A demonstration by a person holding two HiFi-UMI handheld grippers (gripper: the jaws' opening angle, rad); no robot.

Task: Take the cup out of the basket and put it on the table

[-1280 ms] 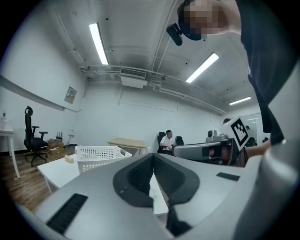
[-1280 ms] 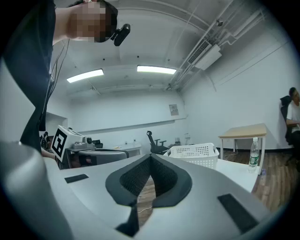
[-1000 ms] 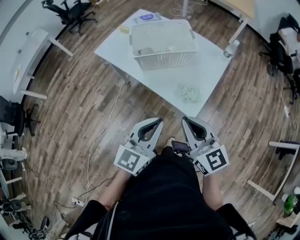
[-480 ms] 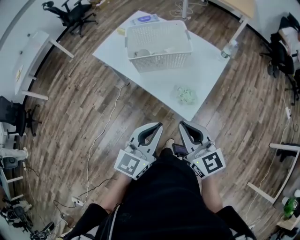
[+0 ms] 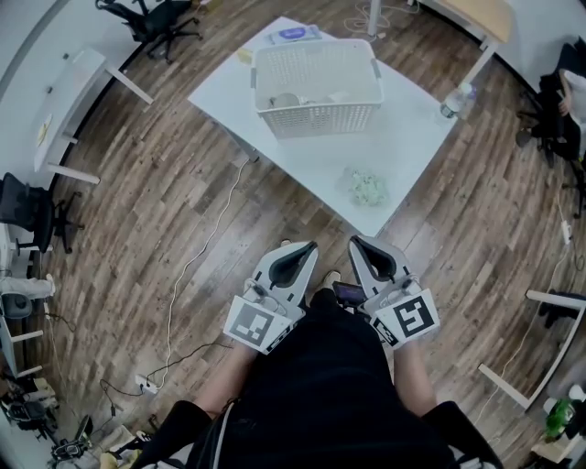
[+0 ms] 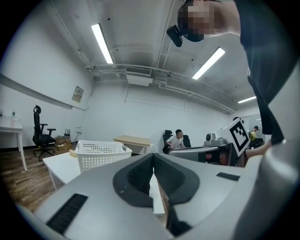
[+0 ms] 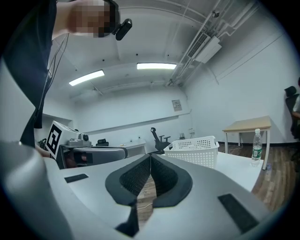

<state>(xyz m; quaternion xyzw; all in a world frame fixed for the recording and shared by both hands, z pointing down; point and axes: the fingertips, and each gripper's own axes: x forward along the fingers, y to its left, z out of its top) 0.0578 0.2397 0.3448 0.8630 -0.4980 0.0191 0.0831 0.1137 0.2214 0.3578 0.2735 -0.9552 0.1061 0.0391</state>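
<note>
A white mesh basket (image 5: 316, 87) stands on the white table (image 5: 412, 137), well ahead of me. Inside it lie pale things; a rounded one (image 5: 285, 99) may be the cup, but I cannot tell for sure. My left gripper (image 5: 309, 245) and right gripper (image 5: 354, 242) are held side by side at my waist over the wooden floor, short of the table. Both are shut with nothing in them. The left gripper view shows its jaws (image 6: 153, 155) shut and the basket (image 6: 101, 152) far ahead. In the right gripper view the shut jaws (image 7: 150, 156) point toward the basket (image 7: 194, 149).
A crumpled pale green thing (image 5: 368, 189) lies on the table's near part. A water bottle (image 5: 451, 101) stands past the table's right edge. Cables (image 5: 197, 266) trail over the floor at my left. Office chairs (image 5: 151, 18) and other desks (image 5: 69, 101) ring the room.
The head view swayed slightly. Both grippers stayed shut at my waist and drew a little closer to each other.
</note>
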